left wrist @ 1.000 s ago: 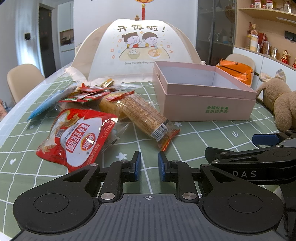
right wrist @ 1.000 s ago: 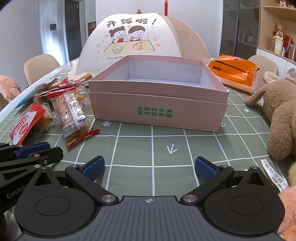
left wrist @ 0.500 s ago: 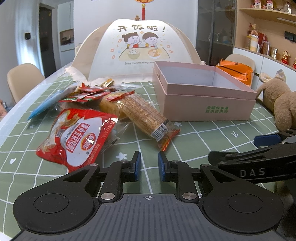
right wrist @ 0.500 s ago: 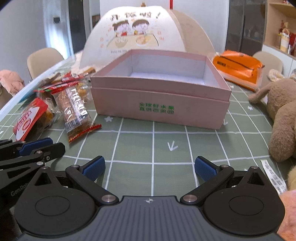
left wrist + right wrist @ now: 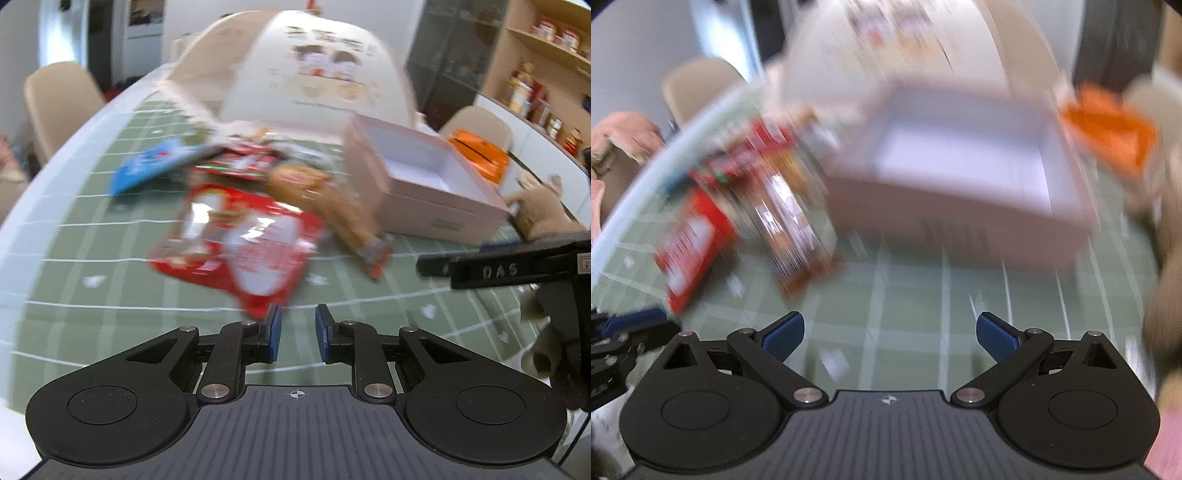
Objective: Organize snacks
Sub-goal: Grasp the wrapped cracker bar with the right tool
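Nearest, the left gripper hangs above the green checked tabletop with its jaws drawn narrow and nothing between them. The right gripper hangs with jaws spread wide, also empty. Just beyond the left gripper's tips lies a red snack bag, then a brown wrapped snack and a blue packet toward the left edge. To their right stands the open pink box, empty. Behind rises a blurred domed food cover.
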A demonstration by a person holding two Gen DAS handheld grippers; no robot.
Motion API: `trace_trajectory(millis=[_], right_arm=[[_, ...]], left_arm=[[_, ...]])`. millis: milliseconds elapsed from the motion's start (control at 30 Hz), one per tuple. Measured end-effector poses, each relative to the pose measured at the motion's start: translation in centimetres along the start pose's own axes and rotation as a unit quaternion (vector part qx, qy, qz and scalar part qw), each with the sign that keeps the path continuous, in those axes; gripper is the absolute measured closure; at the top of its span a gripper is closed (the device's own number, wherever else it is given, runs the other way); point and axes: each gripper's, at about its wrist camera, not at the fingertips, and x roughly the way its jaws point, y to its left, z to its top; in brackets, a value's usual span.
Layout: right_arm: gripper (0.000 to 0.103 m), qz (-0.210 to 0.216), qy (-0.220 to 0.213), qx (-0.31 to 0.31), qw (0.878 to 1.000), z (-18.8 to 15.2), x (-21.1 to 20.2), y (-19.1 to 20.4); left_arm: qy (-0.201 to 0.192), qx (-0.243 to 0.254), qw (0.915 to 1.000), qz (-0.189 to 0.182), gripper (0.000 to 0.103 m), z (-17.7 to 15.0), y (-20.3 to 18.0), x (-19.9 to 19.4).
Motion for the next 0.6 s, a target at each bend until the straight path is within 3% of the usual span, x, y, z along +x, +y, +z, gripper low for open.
trace_trajectory(millis=[67,133,200,233,300,500,600], right_arm=[[0.007,0.000,-0.011,-0.026,1.000,1.8,1.1,2.3],[0.022,-0.009,-0.008,-0.039,0.999,3.0,2.7,3.9],[0.030,-0.015,-0.006,-0.046,0.999,3.2,4.1,5.1],[0.048,-0.012,-0.001,-0.048,0.999,3.3,4.6,5.3],[0.066,0.001,0.032,-0.045,0.998,3.2,5.1,5.5],[0.068,0.048,0.091,0.009,0.995,-0.8,0.8,3.9],[0.068,0.042,0.107,0.029,0.993,-3.5,-1.7,2.8]], left_arm=[[0.011,-0.027,0.9995,0.014,0.080,1.4,2.3,0.0],[0.012,-0.063,0.9978,0.015,0.080,3.1,4.6,0.1],[0.010,-0.090,0.9958,0.011,0.080,4.6,6.3,0.3],[0.010,-0.099,0.9950,0.007,0.080,5.3,6.9,0.6],[0.008,-0.102,0.9948,0.001,0.080,6.5,8.1,1.6],[0.024,-0.096,0.9951,-0.007,0.080,7.2,8.6,4.6],[0.010,-0.049,0.9986,-0.017,0.080,7.3,7.0,5.5]])
